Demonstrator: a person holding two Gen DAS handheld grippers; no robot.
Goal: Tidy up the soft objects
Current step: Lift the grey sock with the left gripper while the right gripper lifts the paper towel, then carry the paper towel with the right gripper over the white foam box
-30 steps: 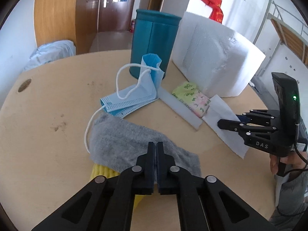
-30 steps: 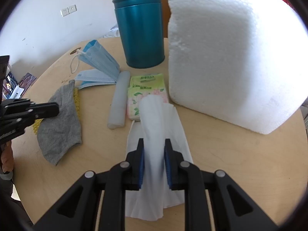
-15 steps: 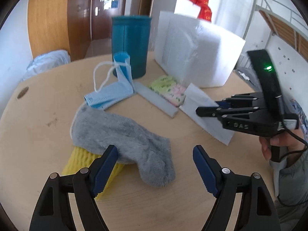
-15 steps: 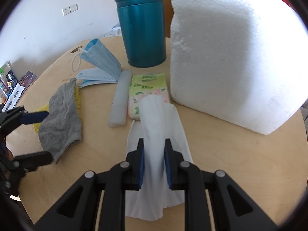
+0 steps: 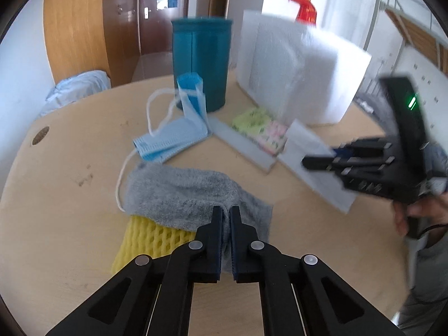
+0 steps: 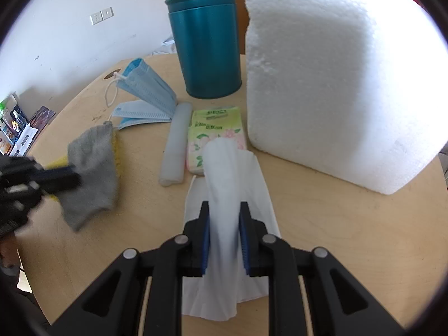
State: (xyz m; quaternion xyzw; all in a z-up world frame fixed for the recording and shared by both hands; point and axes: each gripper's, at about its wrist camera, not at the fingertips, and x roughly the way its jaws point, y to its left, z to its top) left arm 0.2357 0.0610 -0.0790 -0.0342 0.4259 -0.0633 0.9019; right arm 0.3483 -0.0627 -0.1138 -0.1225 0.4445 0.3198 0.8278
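My left gripper is shut on the near end of a grey sock, which lies over a yellow foam net on the round wooden table. The sock also shows in the right wrist view, with the left gripper at its edge. My right gripper is shut on a white tissue and holds its fold above the table. In the left wrist view the right gripper hovers over the tissue.
Blue face masks, a pale foam roll, a flowered tissue pack, a teal canister and a large white foam block stand behind. The table's edge curves round on the near side.
My left gripper opened half a second ago, then closed again on the sock's near end. The right gripper has kept hold of the tissue and barely moved.
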